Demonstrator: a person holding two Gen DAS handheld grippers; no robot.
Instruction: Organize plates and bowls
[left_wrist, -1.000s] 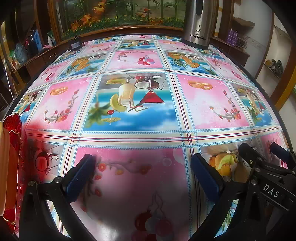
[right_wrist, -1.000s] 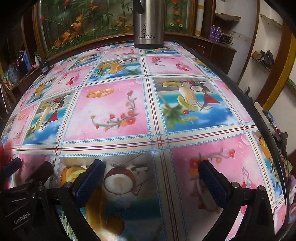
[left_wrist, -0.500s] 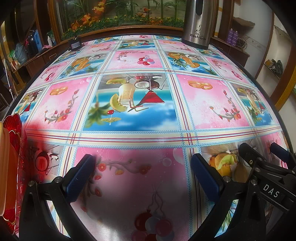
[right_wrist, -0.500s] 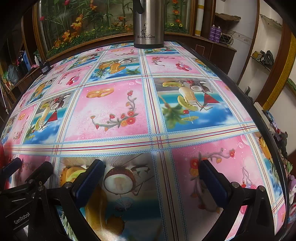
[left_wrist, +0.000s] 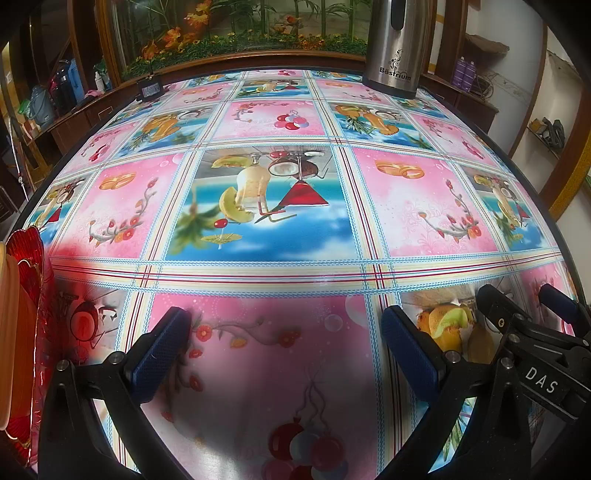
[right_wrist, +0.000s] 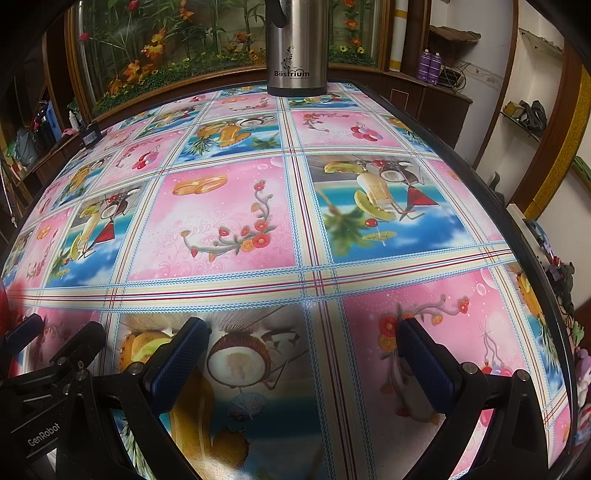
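A red, see-through plate with a scalloped, gold-trimmed rim sits at the far left edge of the left wrist view, with a pale orange dish against it at the very border. How they are stacked cannot be told. The red plate looks like thin glass or hard plastic: probably light, stiff, slick and easy to chip, so the rim seems the safest place to pinch. The left gripper hovers just right of the plate, its blue-padded fingers spread wide and holding nothing. Beside it, the right gripper is likewise spread and empty. Both point across a table covered in a glossy cloth of pink and blue fruit pictures. A steel flask stands at the far edge, well apart from everything.
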